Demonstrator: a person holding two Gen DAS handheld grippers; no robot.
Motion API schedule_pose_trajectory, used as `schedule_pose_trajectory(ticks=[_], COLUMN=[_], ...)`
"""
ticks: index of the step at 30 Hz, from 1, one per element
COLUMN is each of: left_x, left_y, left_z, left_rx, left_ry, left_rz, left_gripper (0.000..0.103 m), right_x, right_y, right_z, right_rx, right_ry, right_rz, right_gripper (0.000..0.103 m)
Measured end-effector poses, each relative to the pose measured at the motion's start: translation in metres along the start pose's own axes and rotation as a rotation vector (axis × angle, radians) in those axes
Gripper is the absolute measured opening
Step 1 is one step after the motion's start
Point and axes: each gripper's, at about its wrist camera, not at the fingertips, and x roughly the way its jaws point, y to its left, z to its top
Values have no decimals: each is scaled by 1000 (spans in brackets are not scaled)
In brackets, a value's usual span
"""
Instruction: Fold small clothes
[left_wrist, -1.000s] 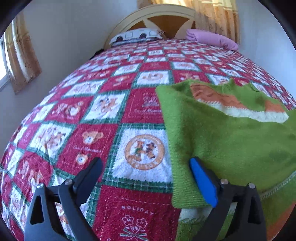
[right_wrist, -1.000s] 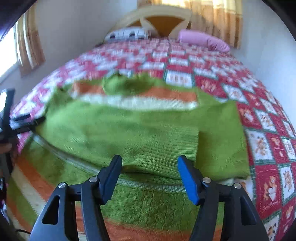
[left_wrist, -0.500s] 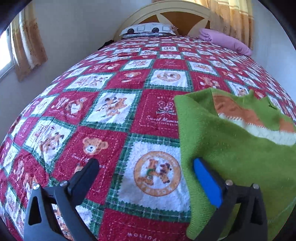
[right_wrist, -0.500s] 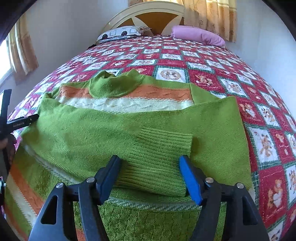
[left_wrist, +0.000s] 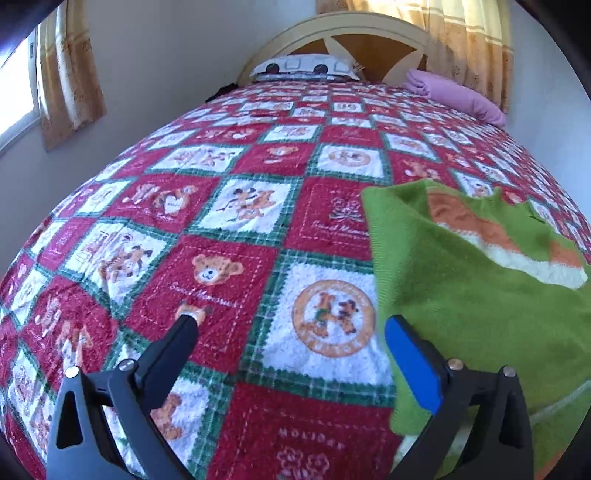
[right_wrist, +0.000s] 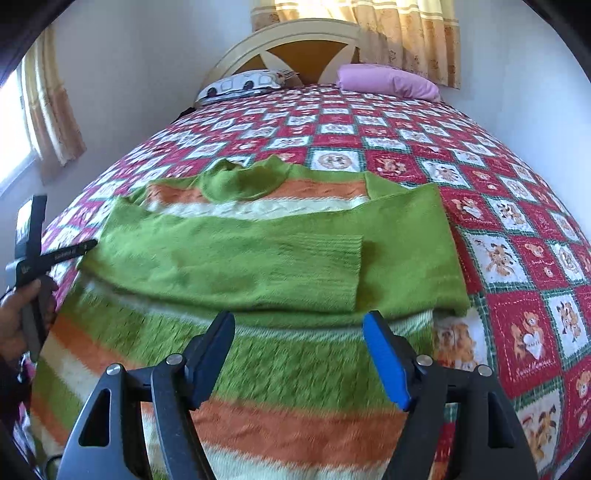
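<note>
A green sweater (right_wrist: 258, 266) with orange and white stripes lies flat on the bed, both sleeves folded across its chest, one ribbed cuff (right_wrist: 332, 258) on top. My right gripper (right_wrist: 299, 328) is open and empty, held above the sweater's lower body. In the left wrist view the sweater's left edge (left_wrist: 461, 295) lies at the right. My left gripper (left_wrist: 291, 328) is open and empty over the quilt, its blue finger at the sweater's edge. The left gripper also shows in the right wrist view (right_wrist: 33, 251), held by a hand.
The bed is covered by a red, white and green patchwork quilt (left_wrist: 221, 240). A white pillow (right_wrist: 243, 85) and a purple pillow (right_wrist: 384, 79) lie at the headboard. A wall and curtained window are on the left, a wall on the right.
Both grippers have pulled back and risen from the sweater. The right gripper now views more of the sweater's striped lower body; the left gripper sees more quilt.
</note>
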Motion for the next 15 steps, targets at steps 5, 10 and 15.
schedule_pose_trajectory(ticks=[5, 10, 15], left_x=[-19, -38, -54], left_y=[-1, -11, -17], left_z=[-7, -16, -24], left_rx=[-3, 42, 64], left_ry=[-25, -46, -54], left_rz=[-30, -69, -97], left_gripper=[103, 103, 103], right_x=[11, 14, 12], right_y=[-5, -7, -5], right_z=[-9, -15, -18], right_rx=[6, 2, 0], right_ry=[33, 44, 43], right_rz=[-22, -35, -43], right_gripper=[73, 73, 73])
